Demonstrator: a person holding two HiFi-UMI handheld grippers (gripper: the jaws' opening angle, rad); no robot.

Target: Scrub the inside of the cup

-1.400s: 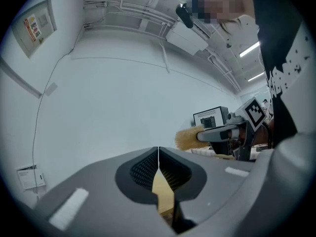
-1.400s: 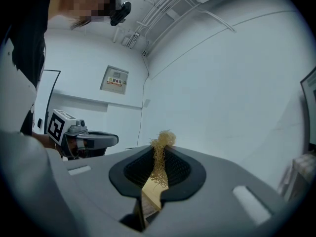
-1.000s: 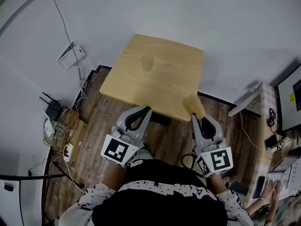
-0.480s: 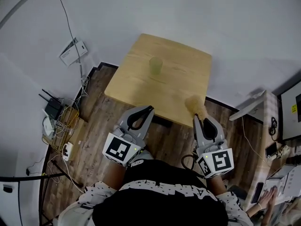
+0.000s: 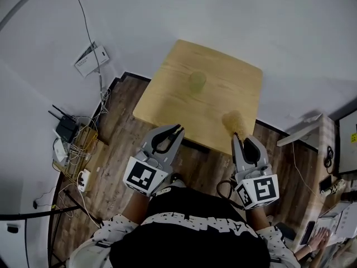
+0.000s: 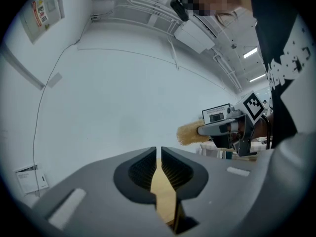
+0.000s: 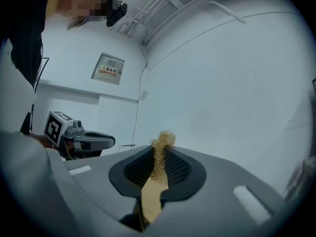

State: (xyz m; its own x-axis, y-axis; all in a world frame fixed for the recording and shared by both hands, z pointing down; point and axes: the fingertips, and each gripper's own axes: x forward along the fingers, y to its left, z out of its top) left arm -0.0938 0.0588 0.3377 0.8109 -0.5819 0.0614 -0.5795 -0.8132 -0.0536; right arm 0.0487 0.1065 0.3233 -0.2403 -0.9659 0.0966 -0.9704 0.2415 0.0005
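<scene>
A translucent pale-green cup (image 5: 197,81) stands upright near the middle of the small wooden table (image 5: 167,102). My right gripper (image 5: 241,139) (image 7: 160,149) is shut on a tan fibrous scrubber (image 5: 234,120) (image 7: 161,141), whose tuft sticks out past the jaws over the table's near right corner. My left gripper (image 5: 178,128) (image 6: 158,149) hangs just short of the table's near edge; its jaws are opening, with only a thin slit between them and nothing in it. Both grippers are well short of the cup. The left gripper view also shows the scrubber (image 6: 187,132) in the right gripper (image 6: 217,129).
A router (image 5: 66,128), tangled cables and a power strip (image 5: 83,178) lie on the wooden floor at the left. A paper box (image 5: 91,59) rests by the white wall. At the right stands a desk with a person's hands (image 5: 318,239) at a keyboard.
In the head view the table and cup have slid to the right and slightly down. Both grippers keep much the same place, the right still gripping the scrubber.
</scene>
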